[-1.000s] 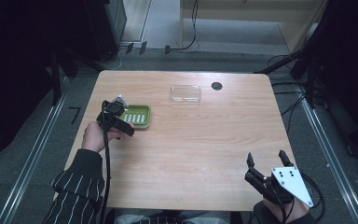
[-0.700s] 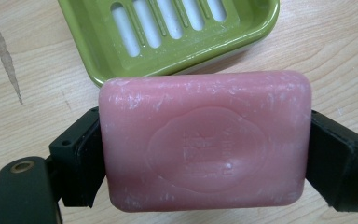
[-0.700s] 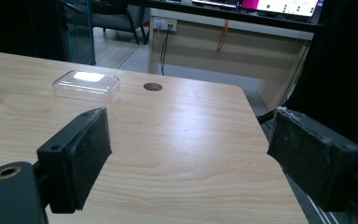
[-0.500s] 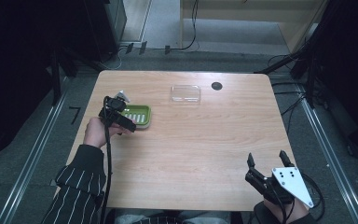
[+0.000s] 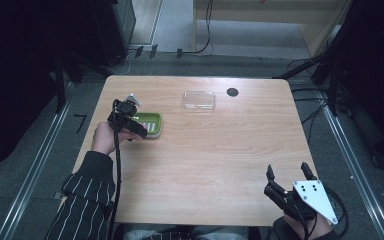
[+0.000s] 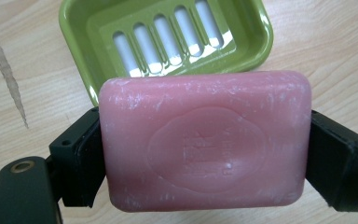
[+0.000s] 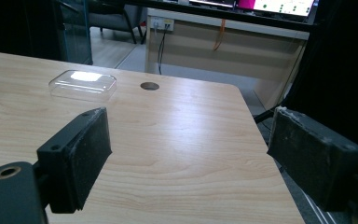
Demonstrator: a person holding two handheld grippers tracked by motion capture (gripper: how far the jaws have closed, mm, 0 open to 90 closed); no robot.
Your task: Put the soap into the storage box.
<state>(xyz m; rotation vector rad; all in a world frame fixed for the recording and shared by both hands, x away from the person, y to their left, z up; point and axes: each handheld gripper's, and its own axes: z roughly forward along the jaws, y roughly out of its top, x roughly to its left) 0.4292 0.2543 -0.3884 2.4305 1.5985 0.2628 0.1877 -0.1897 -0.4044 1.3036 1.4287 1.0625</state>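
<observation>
Pink rectangular soap bar clamped in left claw just above green slotted plastic soap dish, right claw held apart at near right of wooden tabletop

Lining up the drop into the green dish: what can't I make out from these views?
- Underside of the pink soap: left gripper view, faces away.
- Near wall of the green dish: same view, behind the soap.
- Stamped lettering on the soap: too faint.
- Soap in the left claw: high view, too small.
</observation>
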